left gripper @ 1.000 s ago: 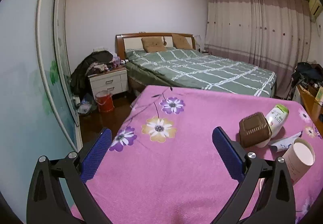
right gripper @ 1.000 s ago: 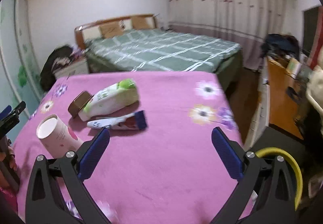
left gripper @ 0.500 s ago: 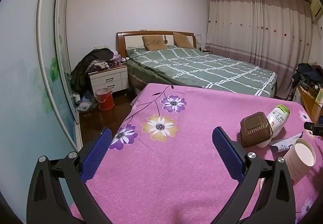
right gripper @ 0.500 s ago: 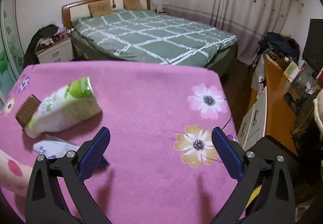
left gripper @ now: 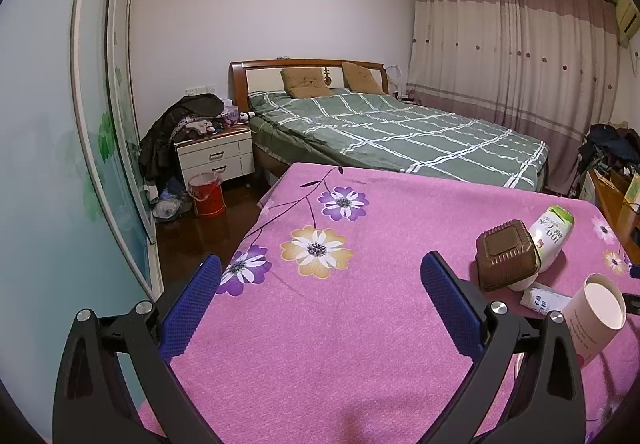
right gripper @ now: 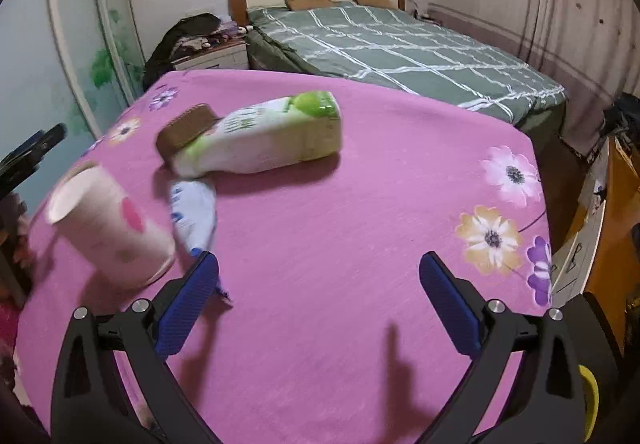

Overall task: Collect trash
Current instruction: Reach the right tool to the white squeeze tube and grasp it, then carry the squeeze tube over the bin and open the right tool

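Over the near edge of the pink flowered cloth [right gripper: 320, 244], the right gripper [right gripper: 319, 286] hangs with its blue pads spread wide and nothing between them, and the left gripper [left gripper: 318, 286] is likewise splayed and empty above its own side of the cloth. Half a second ago the right view looked past the trash toward the flowers at the far corner; now it has swung back left, so the paper cup [right gripper: 108, 228] lies just beside its left pad, with the white tube [right gripper: 192, 216] touching it. That suggests the cup is the first pick, though no grasp has begun. Beyond sit the green-capped bottle [right gripper: 264, 136] on its side and the brown container [right gripper: 186, 130] against it. The left view has barely shifted. Farthest, the green bed [right gripper: 400, 48] fills the room's back.
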Demonstrator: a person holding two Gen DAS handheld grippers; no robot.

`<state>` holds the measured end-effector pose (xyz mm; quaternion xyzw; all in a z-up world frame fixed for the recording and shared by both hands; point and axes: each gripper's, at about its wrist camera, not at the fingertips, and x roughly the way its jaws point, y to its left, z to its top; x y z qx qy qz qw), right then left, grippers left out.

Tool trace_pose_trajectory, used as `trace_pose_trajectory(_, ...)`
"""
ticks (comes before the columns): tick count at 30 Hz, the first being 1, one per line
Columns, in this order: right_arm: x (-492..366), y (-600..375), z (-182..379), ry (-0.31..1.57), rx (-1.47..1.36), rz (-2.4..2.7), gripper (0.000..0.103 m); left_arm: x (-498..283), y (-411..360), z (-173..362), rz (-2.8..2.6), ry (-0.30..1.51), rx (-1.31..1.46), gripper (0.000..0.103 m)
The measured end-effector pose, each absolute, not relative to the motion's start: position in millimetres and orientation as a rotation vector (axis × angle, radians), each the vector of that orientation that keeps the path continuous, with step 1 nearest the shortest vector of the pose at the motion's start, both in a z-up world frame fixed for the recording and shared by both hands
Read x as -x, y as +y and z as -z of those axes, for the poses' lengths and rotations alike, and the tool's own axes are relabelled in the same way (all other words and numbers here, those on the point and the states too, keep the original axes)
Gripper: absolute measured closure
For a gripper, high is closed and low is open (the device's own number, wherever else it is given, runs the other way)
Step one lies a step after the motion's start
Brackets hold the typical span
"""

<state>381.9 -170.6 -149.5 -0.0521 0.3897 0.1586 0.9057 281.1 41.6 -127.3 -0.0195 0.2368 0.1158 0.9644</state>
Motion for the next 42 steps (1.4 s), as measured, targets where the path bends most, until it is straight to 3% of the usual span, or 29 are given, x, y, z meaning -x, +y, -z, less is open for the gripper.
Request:
trace_pose_trajectory(4,-361,-164,138,0.763,0.042,-0.446,0.008,-280,42,128,-0.235,0.475,0.044,0.005)
trace_pose_trajectory(11,-365,-132,158,0.852,0.147,-0.511,0.045,-278,40,128,-0.236,0.475,0.037,0.005)
trace_pose_trajectory(20,-384,-98,168,0.847,0.197,-0.527,0.047,-278,40,128,-0.235,0.480,0.038,0.005)
trace_pose_trajectory(22,-388,-94,171,0.861,0.196,-0.534,0.052,-278,41,128,-0.235,0.481,0.038,0.005)
trace_pose_trajectory(24,-390,-92,176,0.879,0.205,-0.533,0.069,-279,41,127,-0.235,0.482,0.040,0.005)
trace_pose_trajectory(28,-390,-94,173,0.877,0.175,-0.521,0.077,-278,40,128,-0.234,0.482,0.038,0.005)
trace_pose_trajectory(42,-332,-140,154,0.833,0.021,-0.423,0.078,-279,39,129,-0.233,0.484,0.038,0.005)
